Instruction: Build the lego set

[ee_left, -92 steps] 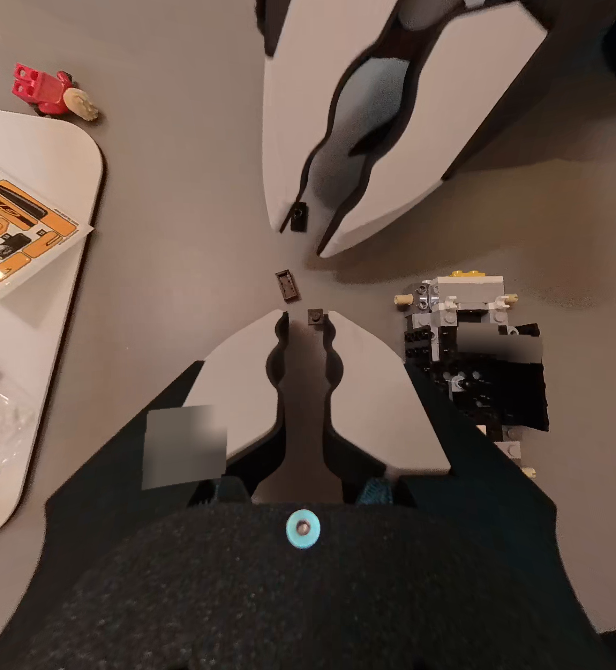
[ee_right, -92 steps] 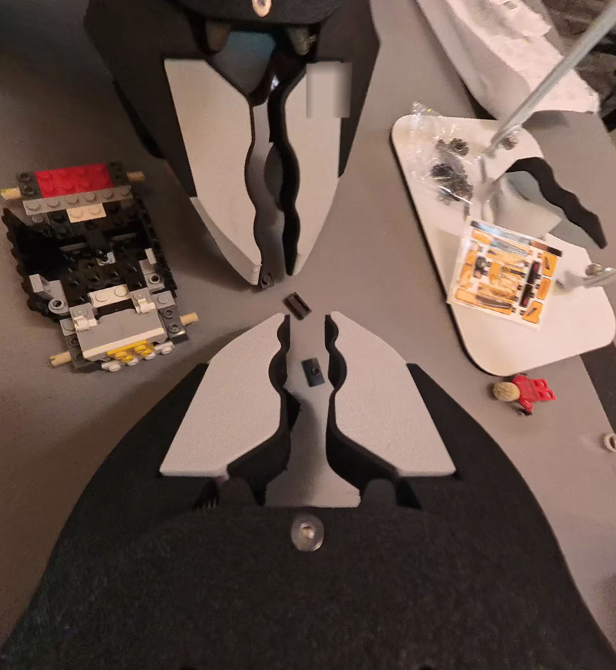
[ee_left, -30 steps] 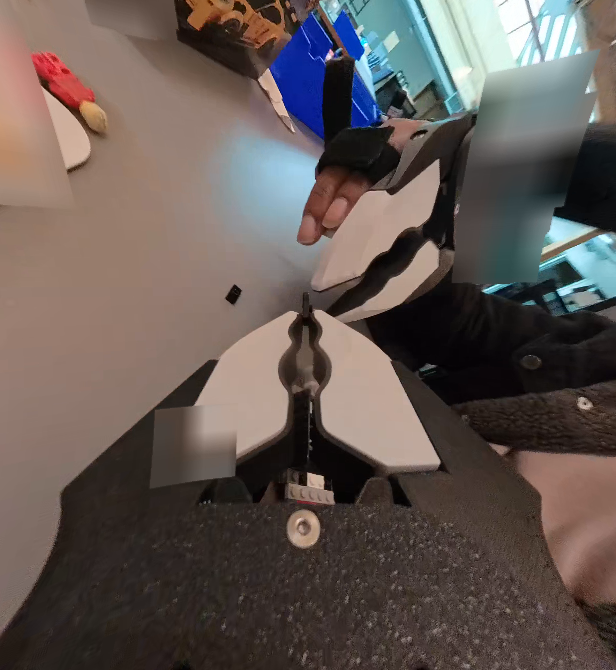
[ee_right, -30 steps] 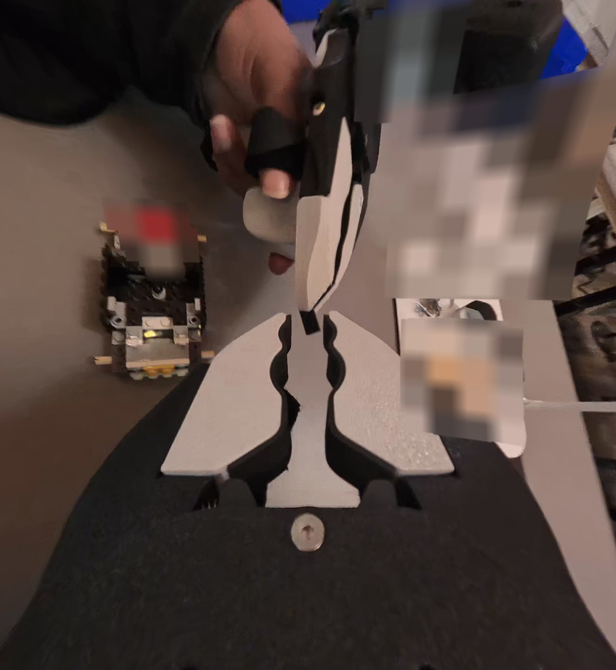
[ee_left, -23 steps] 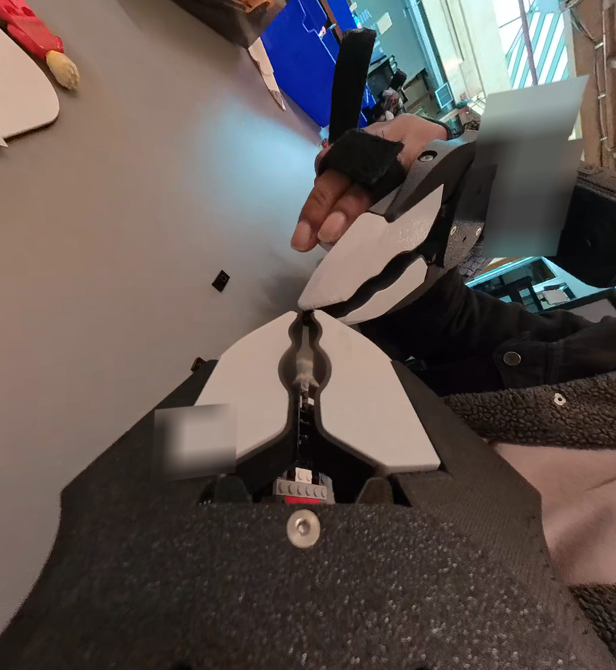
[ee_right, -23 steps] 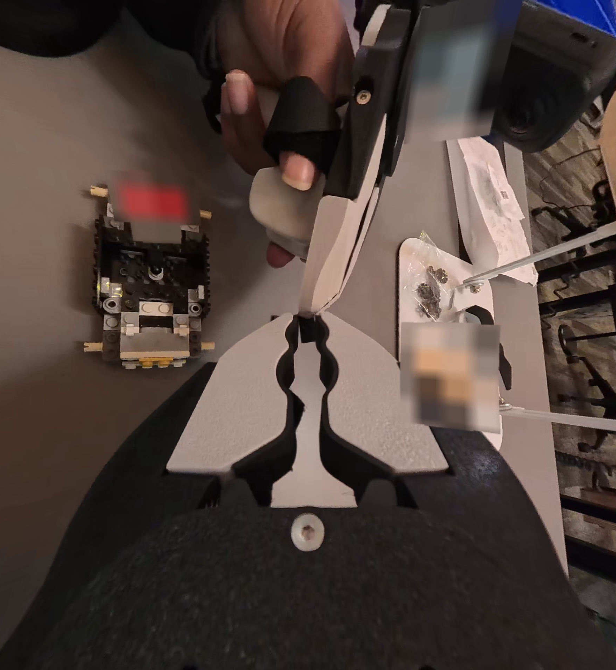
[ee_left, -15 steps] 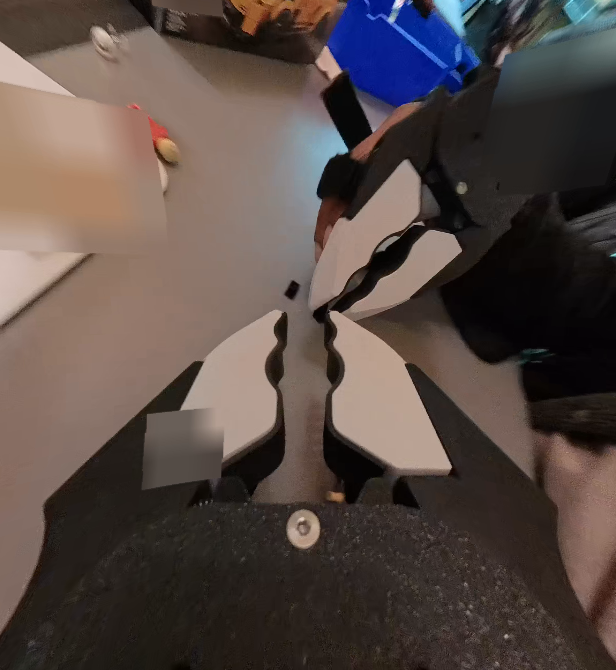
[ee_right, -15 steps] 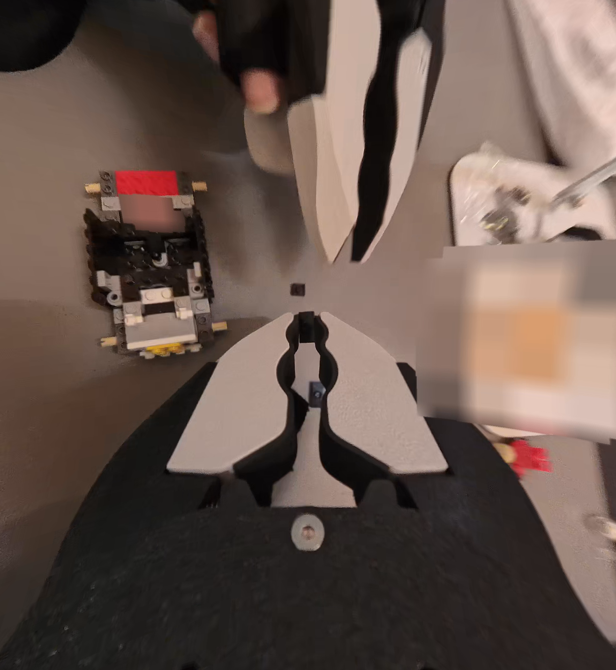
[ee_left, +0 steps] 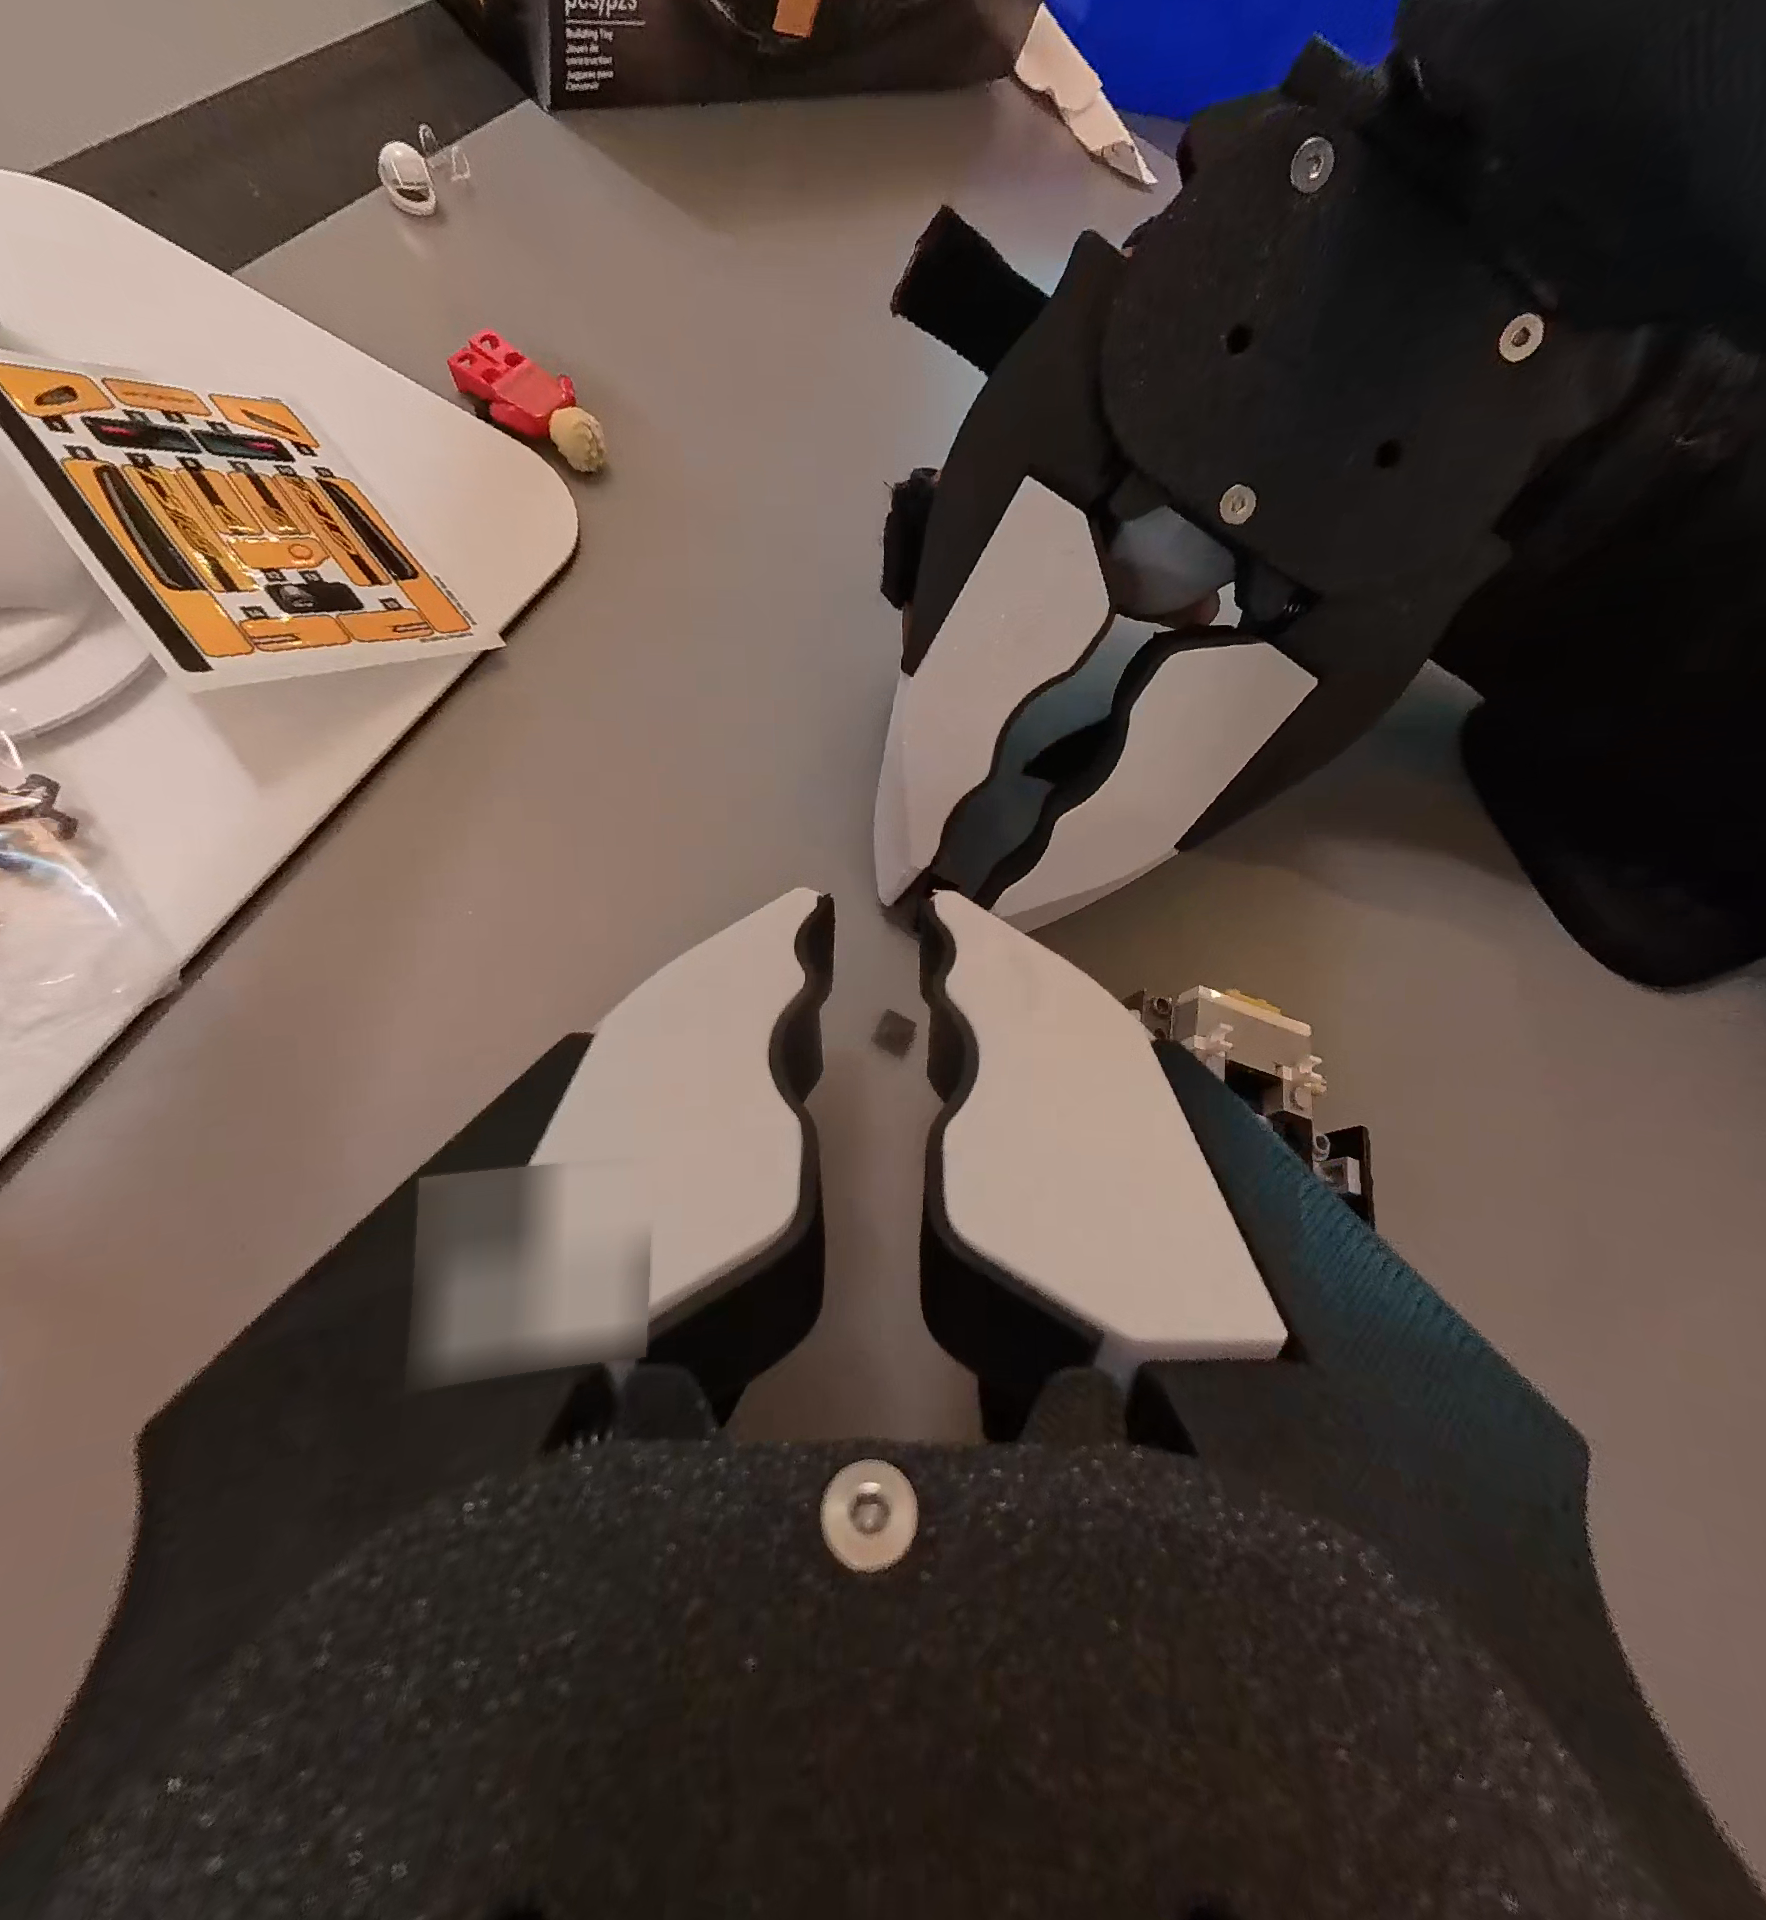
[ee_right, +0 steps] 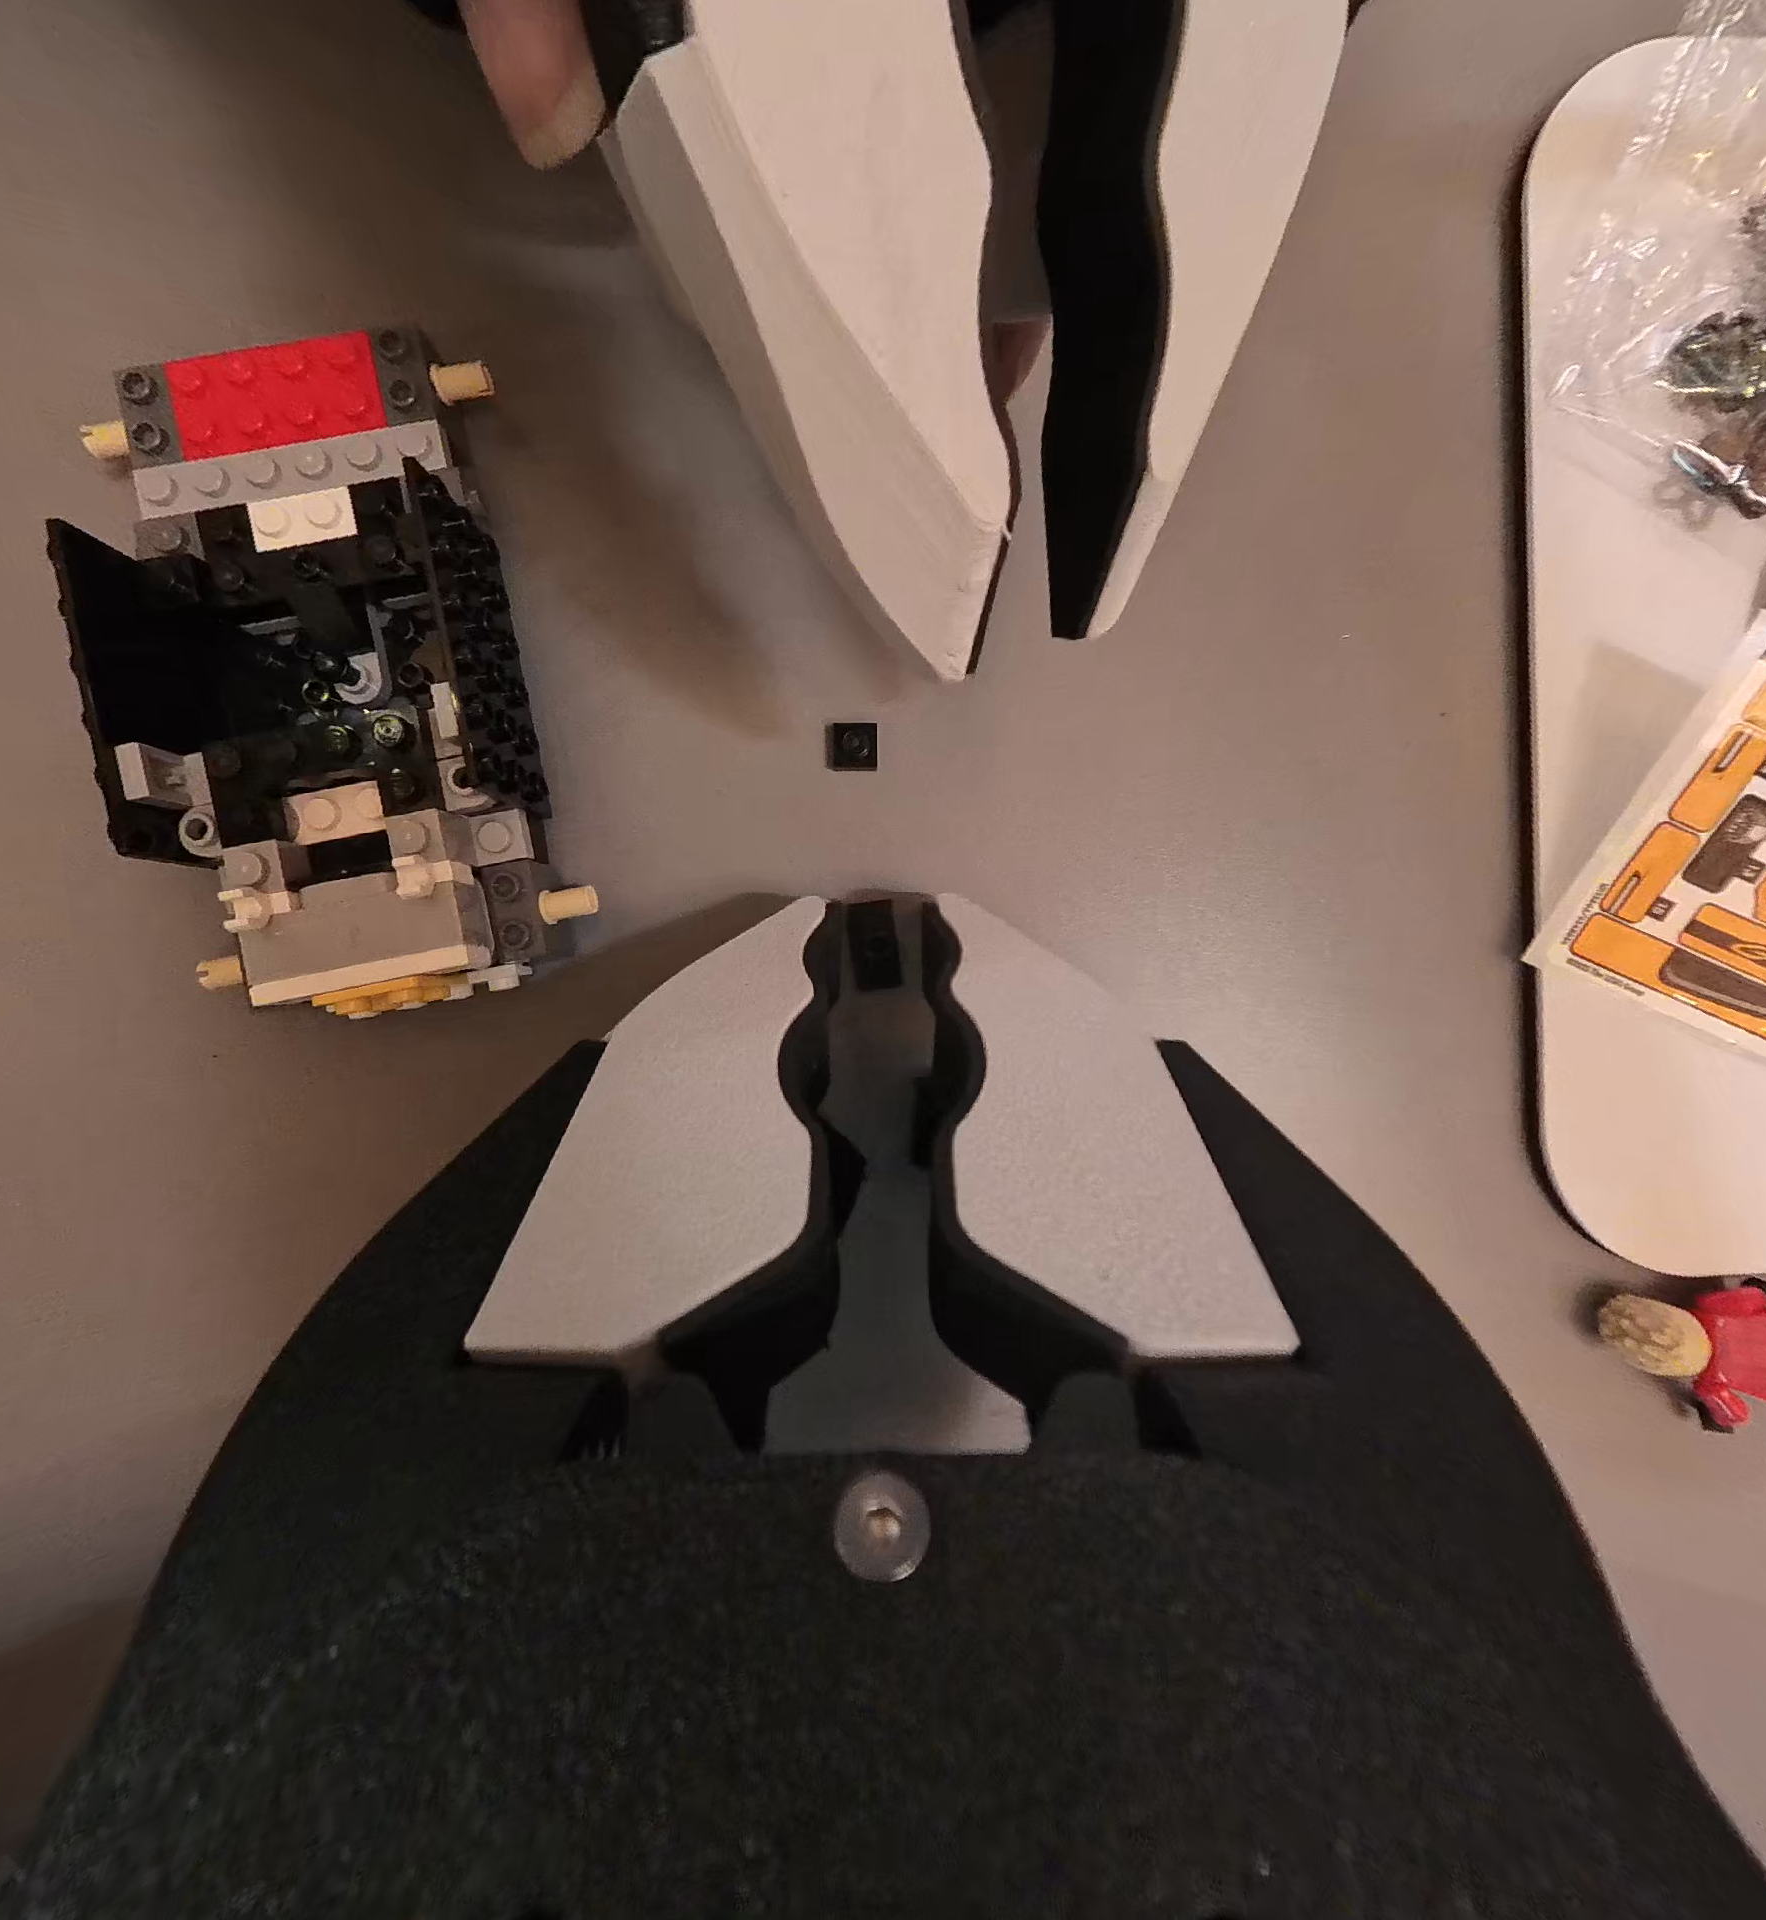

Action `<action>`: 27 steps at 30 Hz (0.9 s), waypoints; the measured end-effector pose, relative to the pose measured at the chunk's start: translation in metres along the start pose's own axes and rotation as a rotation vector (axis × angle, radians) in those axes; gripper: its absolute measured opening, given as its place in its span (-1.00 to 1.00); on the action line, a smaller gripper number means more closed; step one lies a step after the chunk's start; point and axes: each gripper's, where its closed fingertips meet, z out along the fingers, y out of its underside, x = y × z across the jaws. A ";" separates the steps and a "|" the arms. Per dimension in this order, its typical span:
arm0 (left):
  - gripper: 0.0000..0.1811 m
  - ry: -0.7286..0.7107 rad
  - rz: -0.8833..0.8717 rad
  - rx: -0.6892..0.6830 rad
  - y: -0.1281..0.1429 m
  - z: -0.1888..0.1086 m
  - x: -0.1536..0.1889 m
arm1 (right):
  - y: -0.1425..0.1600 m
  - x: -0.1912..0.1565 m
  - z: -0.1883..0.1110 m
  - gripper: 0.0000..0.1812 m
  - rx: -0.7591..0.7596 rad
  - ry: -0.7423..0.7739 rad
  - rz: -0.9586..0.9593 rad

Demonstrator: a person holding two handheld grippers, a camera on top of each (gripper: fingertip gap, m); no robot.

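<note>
Right wrist view shows your right claw (ee_right: 876,920) pointing straight down at the worktop (ee_right: 1222,790), nipping a small black piece (ee_right: 874,948) between nearly closed tips. Just beyond it a black stud plate (ee_right: 851,745) lies loose, with your left claw (ee_right: 1019,634) parted and empty above it. The half-built car (ee_right: 318,686) sits left of that plate.

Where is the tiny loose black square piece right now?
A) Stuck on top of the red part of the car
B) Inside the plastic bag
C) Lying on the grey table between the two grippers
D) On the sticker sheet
C: the tiny black square piece lies flat on the grey table, in the open space between the left gripper and the right gripper, apart from the partly built car.
</note>
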 end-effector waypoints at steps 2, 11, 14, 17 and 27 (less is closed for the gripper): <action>-0.83 -0.002 0.008 0.003 0.000 -0.001 0.000 | -0.002 -0.001 -0.002 -0.80 0.018 -0.005 0.004; -1.00 -0.090 0.116 0.241 -0.037 -0.030 0.001 | -0.071 0.032 -0.103 -0.78 0.632 0.313 0.053; -1.00 -0.191 0.150 0.356 -0.055 -0.050 -0.004 | -0.074 0.047 -0.131 -0.81 0.736 0.492 0.147; -1.00 -0.320 0.169 0.451 -0.067 -0.072 -0.015 | -0.072 0.061 -0.152 -0.91 0.806 0.654 0.274; -1.00 -0.722 0.201 0.618 -0.080 -0.151 -0.040 | -0.049 0.075 -0.146 -1.00 0.797 0.808 0.462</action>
